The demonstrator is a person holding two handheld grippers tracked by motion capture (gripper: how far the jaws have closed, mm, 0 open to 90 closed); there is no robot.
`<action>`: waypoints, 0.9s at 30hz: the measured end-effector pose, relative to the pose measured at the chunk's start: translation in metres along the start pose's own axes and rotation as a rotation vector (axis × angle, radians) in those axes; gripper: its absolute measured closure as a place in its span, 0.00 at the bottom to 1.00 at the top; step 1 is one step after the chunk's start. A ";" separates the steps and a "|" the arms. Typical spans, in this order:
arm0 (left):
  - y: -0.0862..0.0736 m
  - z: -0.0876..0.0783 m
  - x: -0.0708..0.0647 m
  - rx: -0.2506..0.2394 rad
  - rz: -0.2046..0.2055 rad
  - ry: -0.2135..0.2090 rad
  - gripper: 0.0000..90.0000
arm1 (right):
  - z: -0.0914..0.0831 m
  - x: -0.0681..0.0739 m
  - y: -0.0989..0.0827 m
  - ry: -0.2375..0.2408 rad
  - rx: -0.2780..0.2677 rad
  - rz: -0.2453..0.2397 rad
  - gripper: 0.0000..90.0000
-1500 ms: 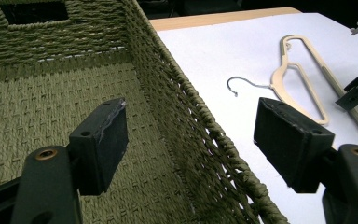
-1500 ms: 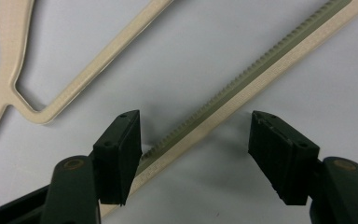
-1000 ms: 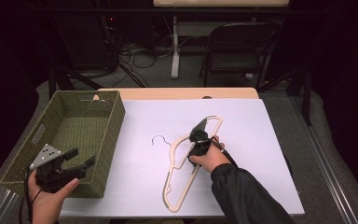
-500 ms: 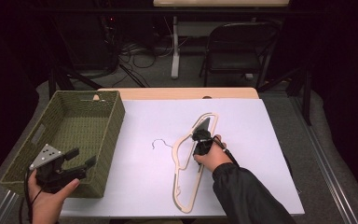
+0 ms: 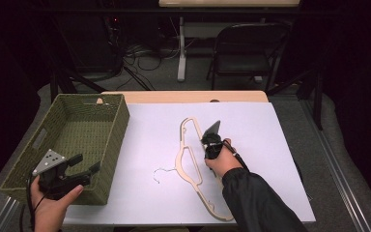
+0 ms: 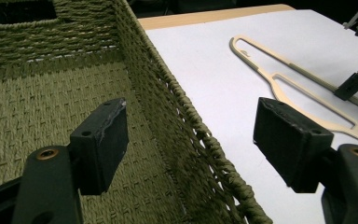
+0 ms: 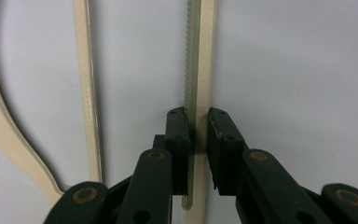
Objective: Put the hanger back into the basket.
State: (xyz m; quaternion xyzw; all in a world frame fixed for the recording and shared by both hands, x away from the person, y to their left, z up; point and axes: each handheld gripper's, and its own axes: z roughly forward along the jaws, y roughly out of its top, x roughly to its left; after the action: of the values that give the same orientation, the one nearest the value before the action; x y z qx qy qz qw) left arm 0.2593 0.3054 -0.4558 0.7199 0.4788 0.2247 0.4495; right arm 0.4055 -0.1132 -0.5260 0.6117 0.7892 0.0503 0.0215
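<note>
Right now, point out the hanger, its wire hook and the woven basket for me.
hanger [image 5: 185, 155]: high view, on its cream bar beside the hook.
wire hook [image 5: 159, 172]: high view, on the bent metal curve.
woven basket [image 5: 119, 126]: high view, on its right wall.

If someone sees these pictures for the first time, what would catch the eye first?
Probably the cream hanger lying on the white table, with the right claw shut on its toothed bar. Next, the green woven basket at the table's left, where the left claw straddles the near wall, open.
</note>
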 end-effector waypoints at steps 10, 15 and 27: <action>0.000 0.002 -0.003 0.001 0.006 -0.006 0.30 | -0.003 -0.004 0.000 0.011 -0.003 -0.015 0.89; 0.000 0.003 -0.006 0.002 0.012 -0.010 0.30 | -0.004 -0.005 0.000 0.033 -0.015 -0.013 0.89; 0.000 0.007 -0.012 0.009 0.023 -0.028 0.30 | -0.008 -0.008 -0.001 0.066 0.005 -0.006 0.89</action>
State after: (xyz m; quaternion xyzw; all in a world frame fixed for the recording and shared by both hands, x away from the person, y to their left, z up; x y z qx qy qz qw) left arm 0.2589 0.2919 -0.4579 0.7305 0.4651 0.2174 0.4504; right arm 0.4058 -0.1211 -0.5187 0.6073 0.7915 0.0683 -0.0060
